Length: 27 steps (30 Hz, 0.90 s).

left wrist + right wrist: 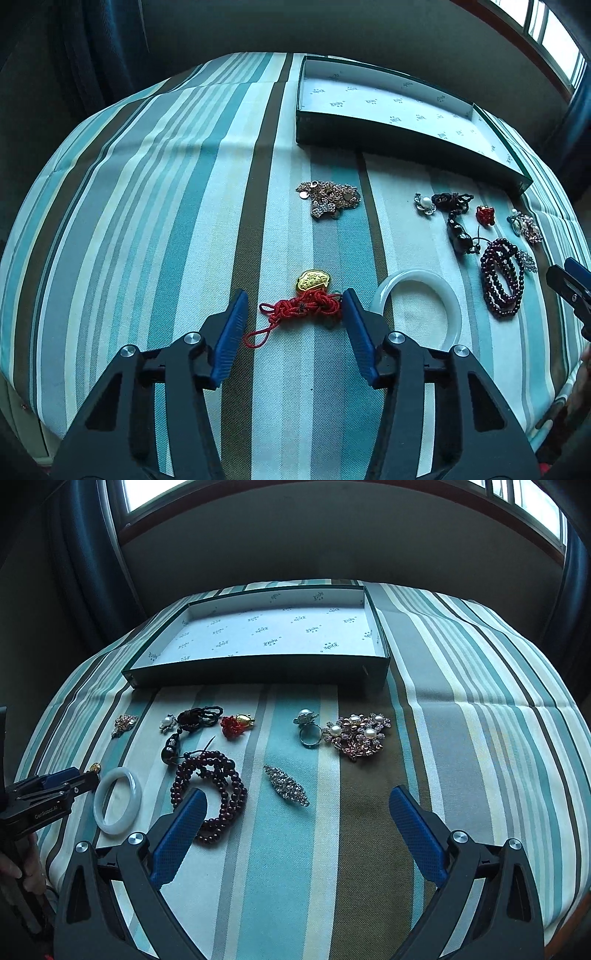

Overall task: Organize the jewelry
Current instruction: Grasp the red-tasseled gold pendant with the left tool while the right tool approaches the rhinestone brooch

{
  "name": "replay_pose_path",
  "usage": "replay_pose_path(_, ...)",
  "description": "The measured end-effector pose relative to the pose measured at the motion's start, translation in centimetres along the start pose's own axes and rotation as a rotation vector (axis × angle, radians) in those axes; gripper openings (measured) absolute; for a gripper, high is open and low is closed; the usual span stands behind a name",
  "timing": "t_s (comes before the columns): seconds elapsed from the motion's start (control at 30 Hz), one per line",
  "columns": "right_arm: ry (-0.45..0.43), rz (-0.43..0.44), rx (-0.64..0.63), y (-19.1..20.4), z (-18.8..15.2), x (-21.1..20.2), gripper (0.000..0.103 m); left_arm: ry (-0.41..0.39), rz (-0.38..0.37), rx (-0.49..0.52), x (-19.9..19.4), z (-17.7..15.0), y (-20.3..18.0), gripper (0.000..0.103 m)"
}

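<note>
Left gripper (295,306) parted around knotted red cord with gold pendant (308,301), pads not pressing, on striped teal tablecloth (147,184). Right gripper (297,805) wide apart over sparkling silver rhinestone brooch (287,785). Shallow dark-green tray (258,670) beyond.

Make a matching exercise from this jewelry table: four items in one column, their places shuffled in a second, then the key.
Items:
1. red cord with gold charm
2. white bangle
3. green box
4. crystal brooch

Places:
A. at the far side of the striped cloth
B. between the left tongs' blue pads
C. ahead of the open right tongs
D. beside the dark red bead strand

Pairs: 1-B, 2-D, 3-A, 4-C
</note>
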State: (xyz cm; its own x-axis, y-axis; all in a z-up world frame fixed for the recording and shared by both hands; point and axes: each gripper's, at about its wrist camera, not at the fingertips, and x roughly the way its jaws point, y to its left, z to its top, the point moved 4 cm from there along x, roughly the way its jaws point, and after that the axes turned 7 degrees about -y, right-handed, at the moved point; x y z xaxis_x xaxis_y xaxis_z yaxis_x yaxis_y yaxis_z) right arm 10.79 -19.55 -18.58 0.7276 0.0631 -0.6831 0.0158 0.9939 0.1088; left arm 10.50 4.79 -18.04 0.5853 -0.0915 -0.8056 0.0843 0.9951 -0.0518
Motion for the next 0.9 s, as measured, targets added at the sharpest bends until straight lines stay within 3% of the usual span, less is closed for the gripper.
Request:
replay_pose_path(0.13,-0.001,0.003,0.003,-0.03,-0.01,0.05,0.098,0.004,-0.002,0.007,-0.23,-0.11,0.10,0.047)
replay_pose_path(0.3,0.004,0.009,0.006,0.07,-0.12,0.28,0.098,-0.016,-0.018,0.006,-0.53,0.44,-0.17,0.065)
replay_pose_path(0.43,0.007,0.012,0.008,0.08,-0.21,0.39,0.098,0.006,-0.023,0.012,-0.01,0.26,-0.25,0.064)
replay_pose_path(0.7,0.011,0.011,0.015,-0.10,-0.33,0.61,0.098,-0.002,-0.025,0.020,-0.01,0.09,0.33,0.027)
replay_pose_path(0.9,0.019,0.012,0.015,-0.19,-0.52,0.85,0.098,-0.005,-0.037,0.035,-0.10,0.00,0.14,0.014)
